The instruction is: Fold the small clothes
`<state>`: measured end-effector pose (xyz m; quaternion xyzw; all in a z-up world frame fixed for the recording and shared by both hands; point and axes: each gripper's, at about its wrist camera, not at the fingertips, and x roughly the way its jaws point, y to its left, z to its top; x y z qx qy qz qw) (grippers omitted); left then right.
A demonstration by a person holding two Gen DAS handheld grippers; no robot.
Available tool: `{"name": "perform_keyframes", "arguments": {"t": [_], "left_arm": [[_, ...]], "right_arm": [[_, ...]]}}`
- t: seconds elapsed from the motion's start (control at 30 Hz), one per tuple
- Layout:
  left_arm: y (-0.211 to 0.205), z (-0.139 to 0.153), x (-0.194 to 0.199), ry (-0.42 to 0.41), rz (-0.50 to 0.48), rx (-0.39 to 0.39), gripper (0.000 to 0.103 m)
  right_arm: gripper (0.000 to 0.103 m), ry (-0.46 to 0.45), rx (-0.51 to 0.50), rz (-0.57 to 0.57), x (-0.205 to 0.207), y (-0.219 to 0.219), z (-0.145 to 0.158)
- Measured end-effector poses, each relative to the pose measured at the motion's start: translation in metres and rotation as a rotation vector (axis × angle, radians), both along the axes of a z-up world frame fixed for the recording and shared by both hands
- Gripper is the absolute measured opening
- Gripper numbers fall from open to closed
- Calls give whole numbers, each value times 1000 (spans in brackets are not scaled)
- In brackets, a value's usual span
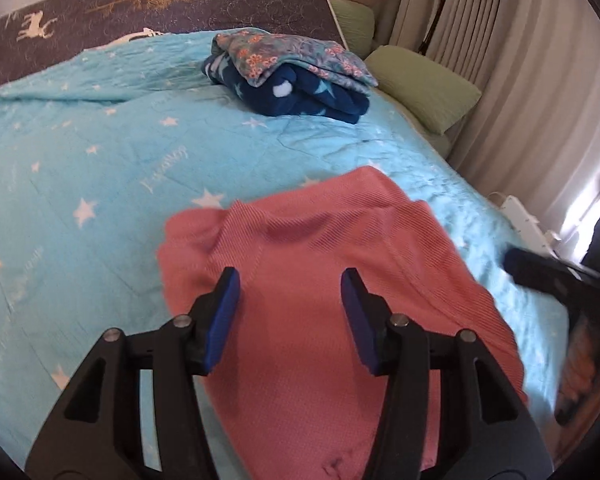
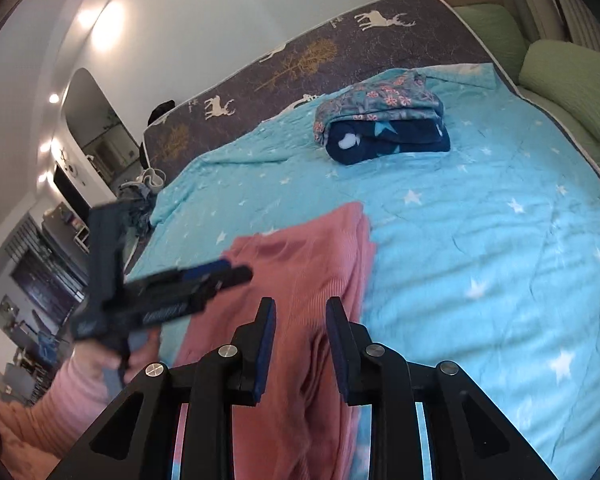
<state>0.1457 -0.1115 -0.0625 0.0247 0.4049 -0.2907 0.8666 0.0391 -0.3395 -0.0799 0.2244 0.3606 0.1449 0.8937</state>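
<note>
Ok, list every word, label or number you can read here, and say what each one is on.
None can be read with confidence.
Blue star quilt: pale cursive words, too faint and distorted to read.
Left tongs: white lettering on the body, motion-blurred, unreadable.
Pink garment: no text visible.

Turquoise starred quilt (image 1: 100,152) covers the bed, green pillows (image 1: 424,88) beside beige curtains (image 1: 520,60), deer-print mattress (image 2: 380,44) behind.

Pink garment (image 1: 324,280), star-patterned turquoise bedspread (image 1: 80,168)
</note>
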Motion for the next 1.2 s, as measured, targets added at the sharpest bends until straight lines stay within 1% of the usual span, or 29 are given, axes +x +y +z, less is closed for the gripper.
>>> {"name": "perform_keyframes", "arguments": {"t": [0.03,0.07,0.1,0.17,0.2,0.27,0.33,0.4,0.47,0.53,0.6,0.63,0.7,0.83,0.87,0.9,0.97,1.0,1.07,1.13,1.2], "left_arm": [[-1,-1,-1,2,-5,-6,55],[-1,-3,-5,2,-10,-6,56],[-2,-6,-8,-5,-19,-1,59],[-8,-13,-16,-46,-43,33,62],[-12,-17,-21,-73,-51,65,63],[-19,-22,-24,-92,-57,103,66],[-19,-21,-23,-87,-70,94,70],[-16,-23,-19,-59,-75,64,70],[-14,-24,-17,-46,-76,48,71],[-14,-25,-18,-48,-77,47,71],[-14,-25,-19,-53,-77,52,71],[-14,-25,-19,-53,-77,52,72],[-14,-25,-19,-50,-77,50,72],[-14,-25,-19,-50,-76,46,72],[-14,-25,-20,-51,-77,49,72],[-15,-25,-20,-53,-77,52,72],[-15,-25,-20,-58,-76,58,72],[-16,-25,-21,-59,-75,58,72],[-16,-25,-21,-60,-74,59,72],[-16,-25,-21,-60,-74,62,72],[-17,-25,-21,-63,-73,68,72]], "right_arm": [[26,15,11,18,15,0,-3],[26,25,15,25,20,0,-6],[26,49,17,37,33,1,-11],[26,90,11,48,45,3,-22],[26,97,10,50,46,5,-25],[26,112,8,52,51,6,-31],[26,111,13,43,54,4,-34],[27,103,22,32,52,-1,-32],[30,98,11,14,53,-4,-31],[38,102,-10,-5,57,-8,-32],[38,116,3,-5,63,-10,-36],[32,115,7,8,67,-9,-38],[7,77,-20,29,73,-4,-35],[6,-14,-43,40,85,6,-14],[6,-24,-53,39,87,7,-9],[6,-31,-71,7,90,5,-5],[6,-7,-90,-54,97,-7,-6],[6,35,-91,-105,99,-20,-11],[6,77,-56,-142,90,-35,-15],[8,57,-4,-100,71,-35,-9],[9,8,58,-1,49,-22,0]]}}
